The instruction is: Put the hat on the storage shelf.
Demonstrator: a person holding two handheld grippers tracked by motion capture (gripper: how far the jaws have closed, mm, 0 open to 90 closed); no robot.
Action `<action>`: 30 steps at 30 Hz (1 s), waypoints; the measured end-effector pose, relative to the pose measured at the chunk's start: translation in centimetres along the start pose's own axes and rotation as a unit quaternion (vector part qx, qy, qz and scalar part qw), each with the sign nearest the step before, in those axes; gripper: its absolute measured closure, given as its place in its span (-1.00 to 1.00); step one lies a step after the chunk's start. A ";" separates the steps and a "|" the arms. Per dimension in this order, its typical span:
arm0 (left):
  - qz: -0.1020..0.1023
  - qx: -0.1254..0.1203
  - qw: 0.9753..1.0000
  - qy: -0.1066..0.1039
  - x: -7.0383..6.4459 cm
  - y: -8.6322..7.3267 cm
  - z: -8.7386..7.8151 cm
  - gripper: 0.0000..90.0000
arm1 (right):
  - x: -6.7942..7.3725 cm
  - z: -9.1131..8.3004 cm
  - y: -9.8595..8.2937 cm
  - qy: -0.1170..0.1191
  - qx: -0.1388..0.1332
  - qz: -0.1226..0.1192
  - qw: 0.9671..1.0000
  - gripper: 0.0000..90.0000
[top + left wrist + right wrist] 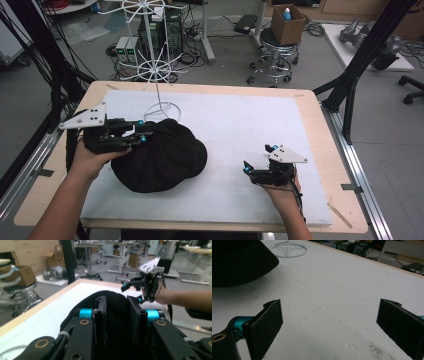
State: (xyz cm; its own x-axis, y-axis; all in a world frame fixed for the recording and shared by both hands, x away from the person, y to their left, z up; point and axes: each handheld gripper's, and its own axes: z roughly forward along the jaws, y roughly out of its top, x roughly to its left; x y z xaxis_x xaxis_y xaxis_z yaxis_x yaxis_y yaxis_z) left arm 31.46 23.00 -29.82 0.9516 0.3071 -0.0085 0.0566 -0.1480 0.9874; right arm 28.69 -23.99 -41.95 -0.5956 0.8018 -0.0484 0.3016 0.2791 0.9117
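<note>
High view is showing the white surface (240, 130) carrying a black hat (162, 155) at its left, before a white wire stand (155, 65). Soft and light, it is likely sagging; its edge suits gripping. Left gripper (141, 131) is closing narrowly on its fabric; right gripper (248, 168) is waiting wide apart.

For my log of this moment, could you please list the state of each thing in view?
Black hat: lying on the white mat, edge between the left gripper's jaws.
Left gripper: shut on the hat.
Right gripper: open, holding nothing, low over the mat.
White wire stand: upright, bare.
</note>
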 end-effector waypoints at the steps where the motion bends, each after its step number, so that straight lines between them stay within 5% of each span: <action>1: 0.000 -0.003 1.000 0.000 0.1 0.3 0.0 0.56 | 0.0 0.0 0.0 0.001 0.000 0.001 1.000 -0.87; 10: 0.013 -0.004 1.000 -0.008 0.4 3.8 0.7 0.56 | 0.0 0.1 0.0 0.002 0.002 0.000 1.000 -0.87; 20: 0.021 -0.042 0.998 -0.032 0.6 8.9 1.5 0.56 | 0.0 0.1 0.0 0.002 0.003 0.002 1.000 -0.87; 30: 0.046 -0.063 0.997 -0.029 0.9 13.9 2.0 0.56 | 0.0 0.2 0.0 0.004 0.004 0.002 1.000 -0.87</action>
State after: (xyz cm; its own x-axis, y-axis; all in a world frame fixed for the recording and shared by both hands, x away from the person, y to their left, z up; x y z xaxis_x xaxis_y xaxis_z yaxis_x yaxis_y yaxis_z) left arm 33.69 19.28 -16.41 0.9672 0.2418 0.0774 -0.0664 -0.0534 0.9964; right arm 28.80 -23.91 -42.04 -0.5999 0.7990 -0.0411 0.3107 0.2800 0.9083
